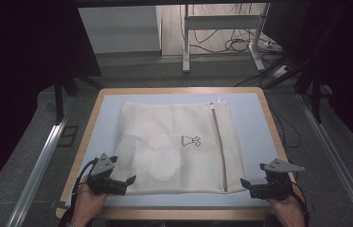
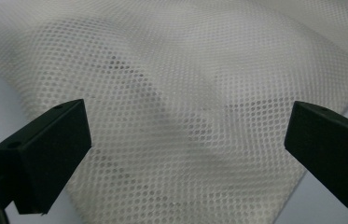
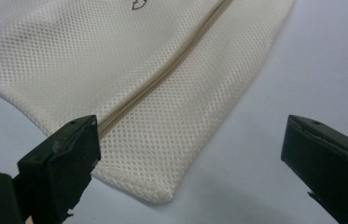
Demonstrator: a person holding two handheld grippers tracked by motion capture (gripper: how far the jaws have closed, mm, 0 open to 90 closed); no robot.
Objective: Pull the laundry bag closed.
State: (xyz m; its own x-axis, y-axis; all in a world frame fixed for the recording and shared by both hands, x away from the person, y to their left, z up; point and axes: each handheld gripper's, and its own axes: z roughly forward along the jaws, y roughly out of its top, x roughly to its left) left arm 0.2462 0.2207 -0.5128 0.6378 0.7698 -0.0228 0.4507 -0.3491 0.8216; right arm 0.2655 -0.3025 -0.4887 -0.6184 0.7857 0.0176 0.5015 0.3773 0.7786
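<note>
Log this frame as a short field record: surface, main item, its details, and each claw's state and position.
surface: pale blue mat on wood-edged table
main item: white mesh laundry bag, lying flat
zipper: tan zipper running along the bag's right side
print: small dark garment logo mid-bag
contents: pale shape visible through mesh, unidentifiable
left claw: open, at the bag's near left corner
right claw: open, at the bag's near right corner

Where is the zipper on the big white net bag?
In the high view the zipper runs front to back down the mesh bag's right side, just right of the small printed drawing, its near end close to the right gripper.
</note>
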